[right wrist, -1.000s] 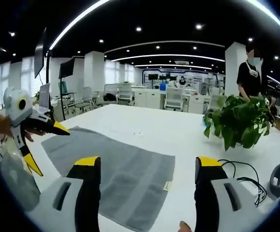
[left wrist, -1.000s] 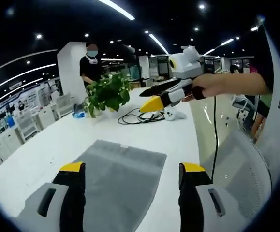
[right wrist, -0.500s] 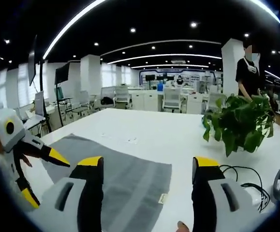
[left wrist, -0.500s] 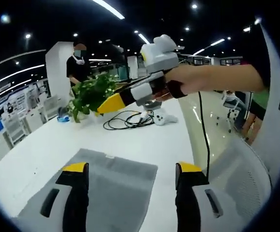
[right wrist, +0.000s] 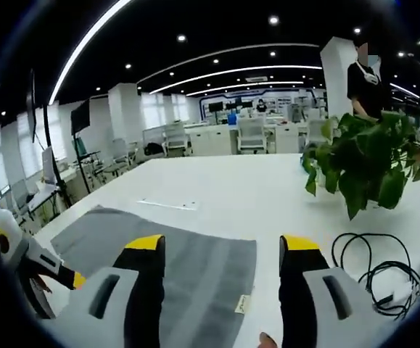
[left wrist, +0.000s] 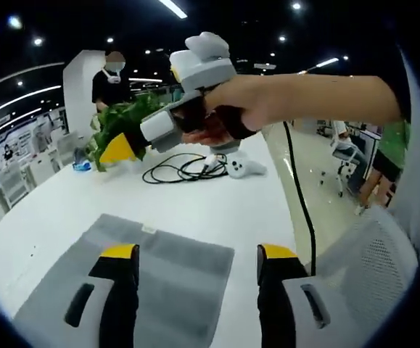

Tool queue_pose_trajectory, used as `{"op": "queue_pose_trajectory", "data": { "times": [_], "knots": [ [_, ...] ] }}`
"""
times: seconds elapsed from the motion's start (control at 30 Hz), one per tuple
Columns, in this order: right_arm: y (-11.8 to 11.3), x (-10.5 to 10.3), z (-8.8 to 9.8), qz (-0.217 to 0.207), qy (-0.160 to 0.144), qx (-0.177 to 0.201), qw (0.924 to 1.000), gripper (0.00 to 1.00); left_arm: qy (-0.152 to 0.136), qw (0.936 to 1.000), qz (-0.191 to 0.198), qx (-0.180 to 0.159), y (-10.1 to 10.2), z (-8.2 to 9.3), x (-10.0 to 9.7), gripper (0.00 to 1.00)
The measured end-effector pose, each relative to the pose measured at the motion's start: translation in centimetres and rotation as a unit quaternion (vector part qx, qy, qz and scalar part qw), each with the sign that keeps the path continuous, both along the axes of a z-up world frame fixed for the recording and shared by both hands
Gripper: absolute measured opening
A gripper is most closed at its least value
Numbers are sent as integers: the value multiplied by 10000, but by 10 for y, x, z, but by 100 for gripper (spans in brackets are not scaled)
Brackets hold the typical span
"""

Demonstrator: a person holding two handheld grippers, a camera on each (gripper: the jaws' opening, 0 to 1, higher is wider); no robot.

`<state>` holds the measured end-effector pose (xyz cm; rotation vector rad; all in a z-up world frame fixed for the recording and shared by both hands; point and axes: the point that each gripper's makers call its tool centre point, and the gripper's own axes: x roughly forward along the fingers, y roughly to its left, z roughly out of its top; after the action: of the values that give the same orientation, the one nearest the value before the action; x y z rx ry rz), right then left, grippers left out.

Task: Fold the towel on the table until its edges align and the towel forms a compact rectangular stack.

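grey towel (left wrist: 159, 279) lies flat on the white table (left wrist: 217, 210), unfolded. left gripper (left wrist: 195, 255) hovers low over its near right corner, jaws wide, holding nothing. right gripper (right wrist: 218, 245) is likewise wide (hand (left wrist: 228, 116) raised, aimed left toward the potted plant (right wrist: 365, 163)). black cable (left wrist: 180, 170) lies far right.

Plain grey towel (left wrist: 133, 279) with a small white tag, white worktop (right wrist: 239, 185), green potted plant (right wrist: 365, 163), black cable (left wrist: 180, 170), yellow-tipped black claws.
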<state>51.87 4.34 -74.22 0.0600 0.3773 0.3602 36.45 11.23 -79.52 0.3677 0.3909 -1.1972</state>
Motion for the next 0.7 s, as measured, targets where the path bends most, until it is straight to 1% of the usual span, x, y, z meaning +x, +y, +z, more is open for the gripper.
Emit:
{"op": "queue_pose_trajectory", "data": {
  "times": [0.03,0.1,0.2,0.33,0.37,0.47,0.5,0.7],
  "knots": [
    [-1,3,-3,4,9,8,10000,61,72,10000,-51,1,-3,-5,-2,65],
    [-4,10,-12,-34,51,10,10000,58,158,9999,-9,-17,-7,-14,-3,64],
    [-9,19,-24,-124,137,60,9998,57,315,9995,-36,33,-15,-27,-8,62],
    [-12,32,-40,-185,218,129,9995,54,343,9994,-77,48,-28,-37,-11,59],
    [-12,34,-44,-174,244,112,9995,53,345,9994,-29,37,-30,-38,-10,58],
    [-9,42,-57,-118,332,94,9993,51,309,9995,-109,18,-34,-39,-11,51],
    [-9,45,-61,-105,358,101,9993,51,325,9994,-107,1,-35,-41,-10,51],
    [-4,59,-82,-91,502,183,9985,50,410,9989,-219,39,-45,-56,-10,45]
  ]
}}
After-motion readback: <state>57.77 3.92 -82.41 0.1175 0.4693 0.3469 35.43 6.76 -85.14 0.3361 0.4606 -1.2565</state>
